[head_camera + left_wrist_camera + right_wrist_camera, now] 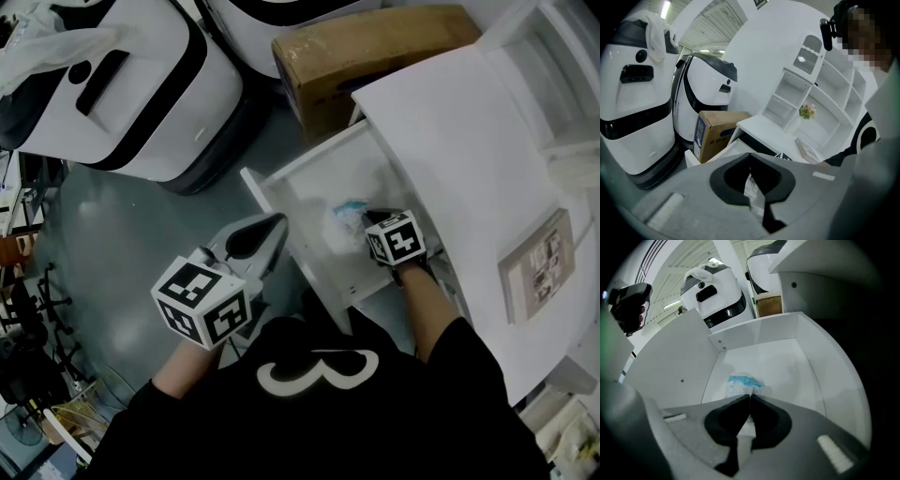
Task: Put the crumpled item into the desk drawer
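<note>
Our right gripper (pixel 750 397) is clamped on the crumpled item (pixel 742 383), low inside the open desk drawer (pixel 314 183), near its middle. Only letting go seems left. Our left gripper (pixel 275 227) is clenched and empty beside the drawer.

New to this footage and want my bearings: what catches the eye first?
An open white drawer sits mid-frame in the head view, a crumpled white-and-blue item inside it, pinched by the right tongs. The left tongs hang shut just outside the drawer's front, over the grey floor.
</note>
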The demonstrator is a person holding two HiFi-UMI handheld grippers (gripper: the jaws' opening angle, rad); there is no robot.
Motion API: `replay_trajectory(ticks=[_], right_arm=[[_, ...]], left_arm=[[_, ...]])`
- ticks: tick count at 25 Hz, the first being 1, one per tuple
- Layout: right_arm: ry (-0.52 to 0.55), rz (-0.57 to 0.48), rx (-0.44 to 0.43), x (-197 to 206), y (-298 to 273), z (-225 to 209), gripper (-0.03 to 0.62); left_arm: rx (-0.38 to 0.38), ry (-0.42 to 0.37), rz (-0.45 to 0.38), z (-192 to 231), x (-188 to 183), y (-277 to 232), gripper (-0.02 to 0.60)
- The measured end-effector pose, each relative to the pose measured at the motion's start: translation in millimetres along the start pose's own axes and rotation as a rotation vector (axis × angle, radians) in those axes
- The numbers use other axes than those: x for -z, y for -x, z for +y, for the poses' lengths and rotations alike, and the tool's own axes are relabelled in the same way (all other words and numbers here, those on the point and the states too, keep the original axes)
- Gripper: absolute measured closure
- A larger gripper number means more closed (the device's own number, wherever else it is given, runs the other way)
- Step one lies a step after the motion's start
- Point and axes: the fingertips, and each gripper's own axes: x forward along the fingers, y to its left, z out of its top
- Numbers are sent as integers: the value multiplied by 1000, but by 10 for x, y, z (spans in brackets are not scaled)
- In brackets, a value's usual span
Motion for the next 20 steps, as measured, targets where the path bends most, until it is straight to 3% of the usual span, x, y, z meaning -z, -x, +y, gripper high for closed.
replay_trajectory(ticks=[7,12,17,20], right_arm=[[-8,-10,-15,-40,-19,18,570],[-59,-57,20,-95,107,-26,430],[-101,-152,40,-184,400,15,416],[-124,-284,22,-342,719,192,416]], left_arm=[[0,12,9,71,2,-26,572],[14,13,13,56,13,-30,572],[49,3,-4,0,-7,36,572],[73,-6,-11,-44,-23,150,572]])
